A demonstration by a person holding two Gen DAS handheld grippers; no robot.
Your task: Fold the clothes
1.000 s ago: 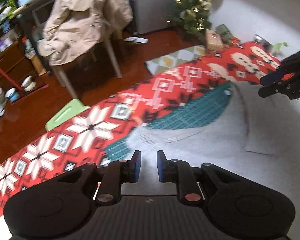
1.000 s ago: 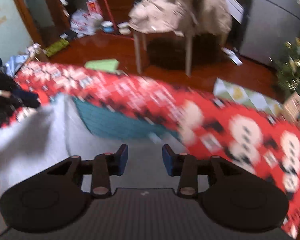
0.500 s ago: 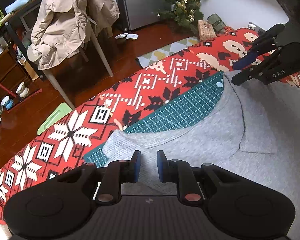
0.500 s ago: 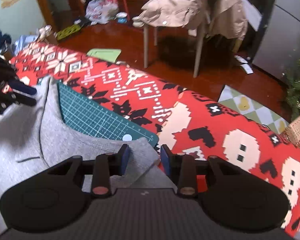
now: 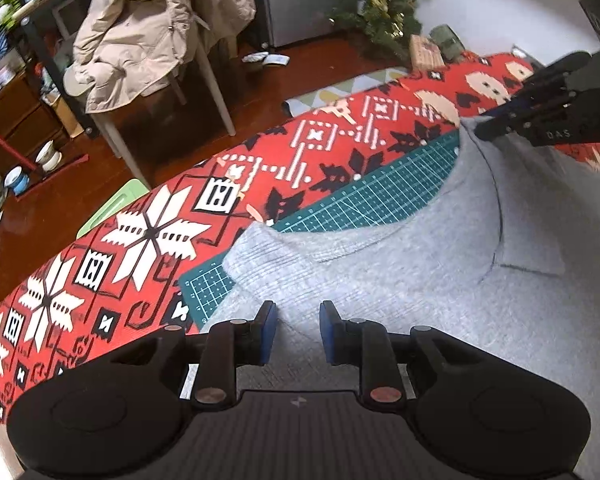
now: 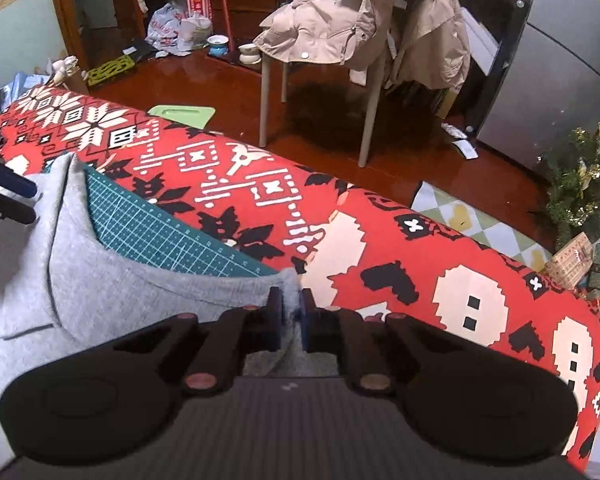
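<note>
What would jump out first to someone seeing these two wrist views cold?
The red patterned cloth covering the table, loud with white snowflakes and skulls. On it lies a grey garment over a green cutting mat; the right gripper has just closed on its corner, while the left gripper is open over the opposite corner. Behind, a beige coat is draped over a chair.

Grey garment [image 6: 100, 280]; green gridded mat [image 6: 160, 232]; red/white/black snowflake-patt. cloth [image 6: 380, 248]; beige coat [image 6: 360, 20] far.
</note>
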